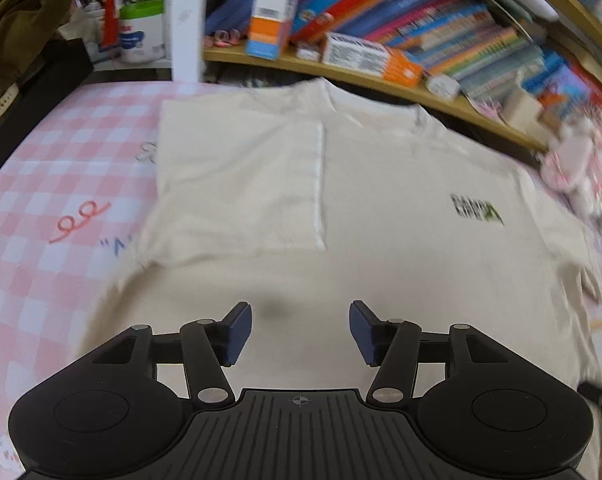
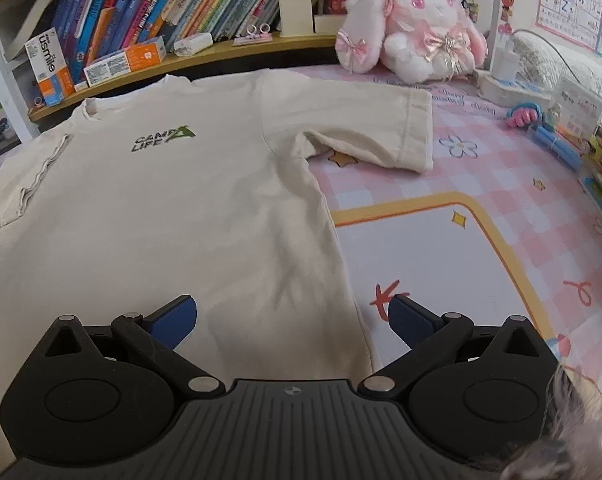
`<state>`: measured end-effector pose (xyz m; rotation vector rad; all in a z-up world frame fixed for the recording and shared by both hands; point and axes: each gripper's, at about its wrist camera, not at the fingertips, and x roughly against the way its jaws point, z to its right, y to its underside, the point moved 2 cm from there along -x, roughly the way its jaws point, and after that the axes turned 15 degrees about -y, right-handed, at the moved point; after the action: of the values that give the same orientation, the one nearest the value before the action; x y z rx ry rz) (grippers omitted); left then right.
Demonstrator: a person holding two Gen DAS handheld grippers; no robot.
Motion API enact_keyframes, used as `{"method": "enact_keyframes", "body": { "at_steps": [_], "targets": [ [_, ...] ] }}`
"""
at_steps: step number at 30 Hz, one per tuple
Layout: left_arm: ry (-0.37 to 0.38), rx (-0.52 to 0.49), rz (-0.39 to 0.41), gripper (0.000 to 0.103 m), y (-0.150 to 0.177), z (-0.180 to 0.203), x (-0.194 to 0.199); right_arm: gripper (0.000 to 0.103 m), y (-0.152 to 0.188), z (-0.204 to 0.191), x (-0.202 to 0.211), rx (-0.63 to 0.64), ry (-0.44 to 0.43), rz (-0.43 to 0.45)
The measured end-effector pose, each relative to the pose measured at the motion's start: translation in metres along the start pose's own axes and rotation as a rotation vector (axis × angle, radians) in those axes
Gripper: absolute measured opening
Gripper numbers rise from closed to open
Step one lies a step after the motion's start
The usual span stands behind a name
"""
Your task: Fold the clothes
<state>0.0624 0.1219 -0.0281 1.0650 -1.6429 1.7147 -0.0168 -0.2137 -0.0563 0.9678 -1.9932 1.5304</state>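
A cream T-shirt (image 2: 173,208) lies face up on a pink checked sheet (image 2: 501,240), its collar toward a curved wooden shelf (image 2: 221,60). One sleeve is folded inward over the chest (image 1: 241,184), its hem running straight down the front; the other sleeve (image 2: 365,120) lies spread flat on the sheet. A small green and black print (image 2: 163,138) sits on the chest.

The left gripper (image 1: 300,332) hovers over the lower body of the shirt, jaws apart with nothing between them. The right gripper (image 2: 293,322) hangs over the shirt's side edge, jaws spread wide: one finger above the cloth, the other above the bare sheet, pressing nothing.

To that side of the shirt the sheet lies open (a yellow-bordered white panel (image 2: 441,272) is printed there). Farther off, a white and pink plush rabbit (image 2: 417,28) sits by the shelf, just beyond the spread sleeve. The shelf holds a packed row of leaning books (image 2: 189,4) and several orange and white boxes (image 2: 125,60).
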Motion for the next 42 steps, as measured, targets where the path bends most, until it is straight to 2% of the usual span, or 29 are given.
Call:
{"method": "enact_keyframes", "body": {
  "at_steps": [2, 5, 7, 11, 15, 27, 34, 42],
  "targets": [
    [0.002, -0.031, 0.006, 0.056, 0.007, 0.006, 0.006, 0.103, -0.001, -0.001, 0.001, 0.001, 0.0, 0.006],
    [0.003, -0.057, 0.025, 0.068, 0.015, 0.011, 0.016, 0.103, -0.002, -0.005, 0.003, -0.001, 0.0, 0.012],
    [0.003, -0.06, 0.023, 0.07, 0.018, 0.014, 0.02, 0.103, -0.003, -0.008, 0.004, -0.002, 0.0, 0.017],
    [0.014, -0.079, 0.025, 0.082, 0.024, 0.021, 0.024, 0.103, -0.003, -0.014, 0.006, -0.014, 0.006, 0.025],
    [0.011, -0.129, 0.036, 0.083, 0.029, 0.021, 0.026, 0.103, -0.002, -0.019, 0.009, -0.047, 0.015, 0.03],
    [0.053, -0.195, 0.082, 0.087, 0.028, 0.001, 0.029, 0.103, 0.013, -0.054, 0.024, -0.07, 0.08, 0.06],
    [0.099, -0.184, 0.059, 0.087, 0.028, -0.011, 0.024, 0.103, 0.023, -0.071, 0.035, -0.087, 0.125, 0.075],
    [0.082, -0.161, 0.058, 0.087, 0.03, -0.014, 0.023, 0.103, 0.021, -0.071, 0.036, -0.088, 0.129, 0.076]
  ]
}}
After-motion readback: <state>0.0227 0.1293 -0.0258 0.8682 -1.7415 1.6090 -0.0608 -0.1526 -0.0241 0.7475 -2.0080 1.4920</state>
